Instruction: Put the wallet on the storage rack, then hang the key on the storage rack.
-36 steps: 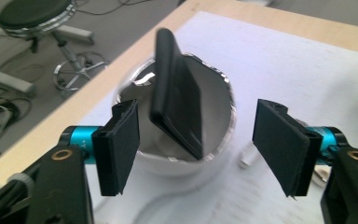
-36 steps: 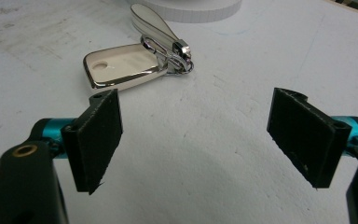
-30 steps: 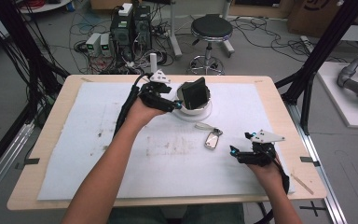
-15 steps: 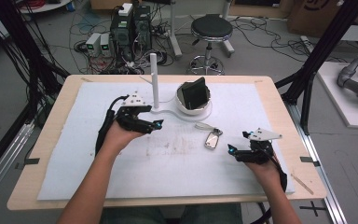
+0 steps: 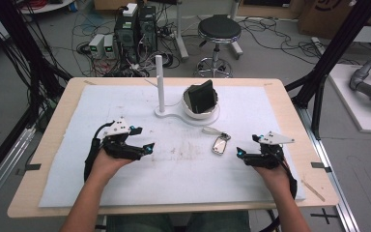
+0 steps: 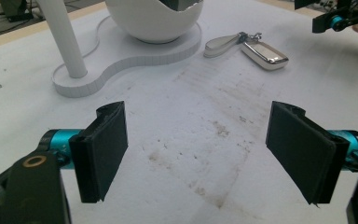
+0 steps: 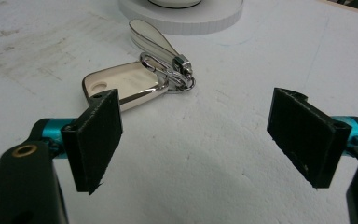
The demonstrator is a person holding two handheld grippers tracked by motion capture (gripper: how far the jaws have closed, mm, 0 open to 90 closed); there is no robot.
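right gripper view finds the car key fob [image 7: 121, 86] on its leather strap near the tabletop's right-centre, small, hard, likely slippery, best pinched across its flat sides; left gripper [image 6: 205, 154] just opening, right gripper [image 7: 200, 144] spread, both empty.

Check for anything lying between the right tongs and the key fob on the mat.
Nothing visible does. The right tongs stand open just short of the cream, chrome-edged key fob, with bare white mat between them. Its leather strap lies on the far side.
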